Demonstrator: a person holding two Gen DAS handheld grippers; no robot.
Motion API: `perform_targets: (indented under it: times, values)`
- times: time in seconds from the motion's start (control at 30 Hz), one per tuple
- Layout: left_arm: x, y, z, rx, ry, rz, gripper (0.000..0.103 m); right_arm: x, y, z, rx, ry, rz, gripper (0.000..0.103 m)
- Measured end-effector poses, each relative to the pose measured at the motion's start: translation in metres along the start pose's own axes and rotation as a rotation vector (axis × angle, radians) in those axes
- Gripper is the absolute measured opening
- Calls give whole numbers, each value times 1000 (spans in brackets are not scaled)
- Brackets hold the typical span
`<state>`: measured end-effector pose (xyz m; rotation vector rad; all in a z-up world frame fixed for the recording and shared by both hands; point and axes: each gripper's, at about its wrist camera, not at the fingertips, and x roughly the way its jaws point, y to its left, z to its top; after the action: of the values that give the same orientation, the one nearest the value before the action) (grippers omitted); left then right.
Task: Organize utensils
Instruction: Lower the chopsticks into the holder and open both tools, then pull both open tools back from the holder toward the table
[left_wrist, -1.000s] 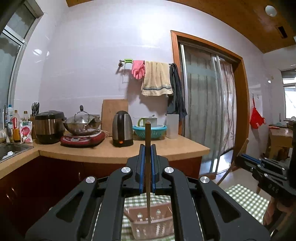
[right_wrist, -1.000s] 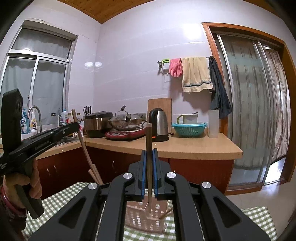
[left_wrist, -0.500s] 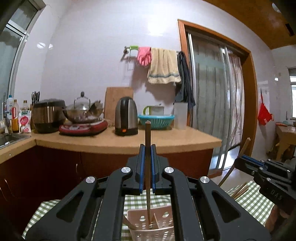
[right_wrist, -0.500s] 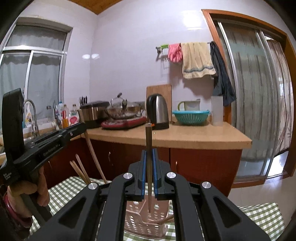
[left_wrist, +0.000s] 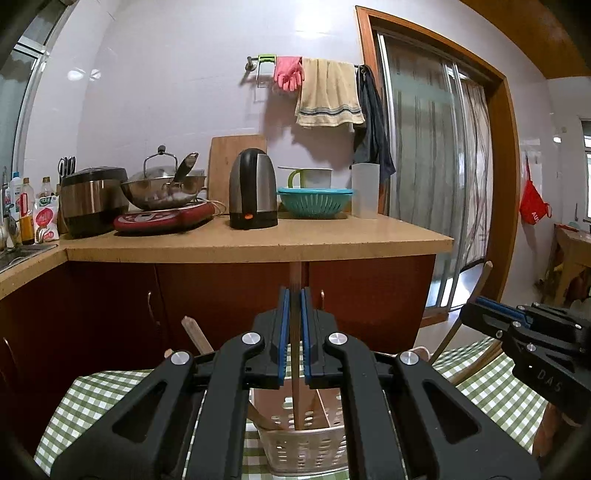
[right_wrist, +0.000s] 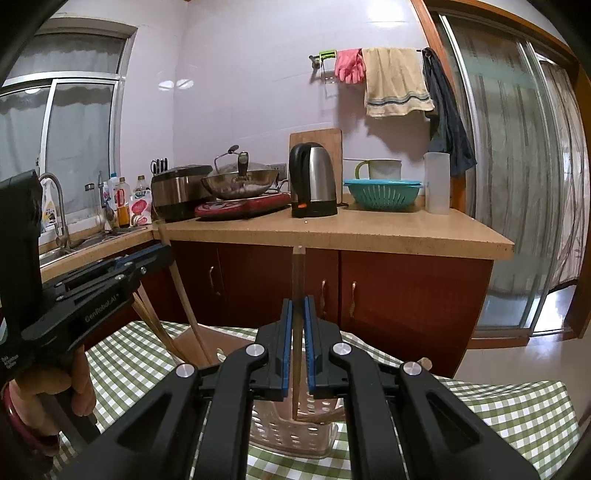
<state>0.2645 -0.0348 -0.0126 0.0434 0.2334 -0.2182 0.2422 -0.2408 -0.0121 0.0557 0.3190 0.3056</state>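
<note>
Wooden chopsticks stand upright in both grippers: the left gripper (left_wrist: 294, 332) is clamped narrowly on one chopstick (left_wrist: 295, 369), though its jaws are beginning to part, and the right gripper (right_wrist: 296, 343) is clamped tight on another chopstick (right_wrist: 297, 280). Each chopstick's lower end reaches into the perforated plastic basket (left_wrist: 306, 446) on the green checked tablecloth (left_wrist: 92, 402), where other chopsticks lean.

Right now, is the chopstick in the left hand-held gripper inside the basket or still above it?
Inside: the chopstick runs upright, its lower end below the basket rim.
</note>
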Motion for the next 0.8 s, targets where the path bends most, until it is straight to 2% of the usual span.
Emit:
perform_targets:
  times: [0.07, 0.13, 0.2, 0.3, 0.43, 0.57, 0.8]
  values:
    - [1, -1, -2, 3, 13, -3, 17, 1, 0, 0, 1, 7, -1, 8]
    - [2, -1, -3, 4, 17, 1, 38, 2, 0, 0, -3, 7, -4, 18]
    - [2, -1, -4, 2, 19, 4, 49, 1, 0, 0, -1, 4, -4, 26]
    - [2, -2, -3, 3, 23, 9, 56, 1, 0, 2, -2, 0, -4, 28]
    - [2, -2, 1, -2, 25, -8, 65, -2, 0, 5, -6, -17, -5, 43]
    - [1, -6, 3, 6, 21, -16, 75, -4, 2, 7, -13, -29, -8, 45]
    - [-7, -2, 13, -22, -10, -6, 90, -14, 2, 14, -16, -72, -20, 61]
